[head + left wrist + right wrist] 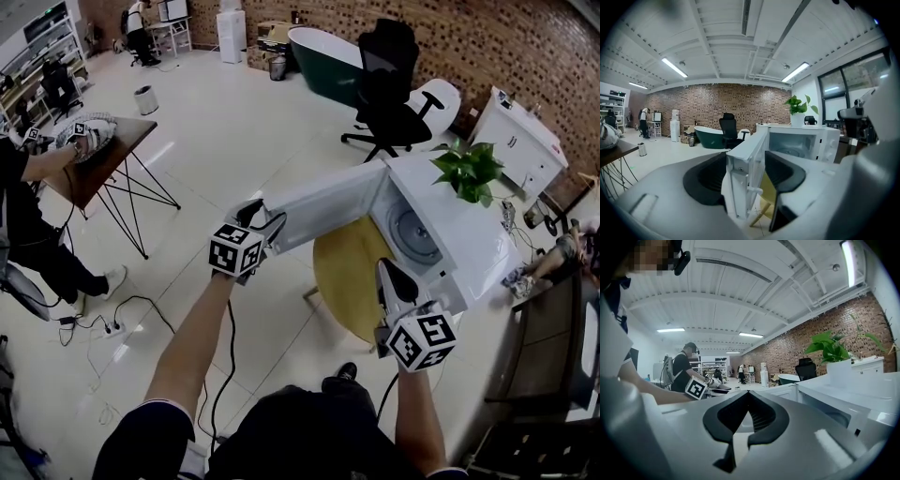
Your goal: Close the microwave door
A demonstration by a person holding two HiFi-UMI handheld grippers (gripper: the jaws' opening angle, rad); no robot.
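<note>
R gripper point(386, 270) is being held w/ jaws together, nothing btwn them, just in front of the microwave point(473, 246). L gripper point(255, 217) is being held at the free edge of the microwave door point(323, 208), jaws spread wide w/ that edge standing btwn them; no pad is being seen pressing on it. The door, white, is being kept swung wide open to the left of the microwave's cavity, where the turntable is being shown. A round yellow table point(339, 281) is being seen under the microwave, a potted plant point(469, 171) on its top. Left of the door, pale floor point(234, 131) is being left open. Beyond the microwave, an office chair point(389, 94) & a dark tub point(323, 61) are being seen by the brick wall point(487, 37).
</note>
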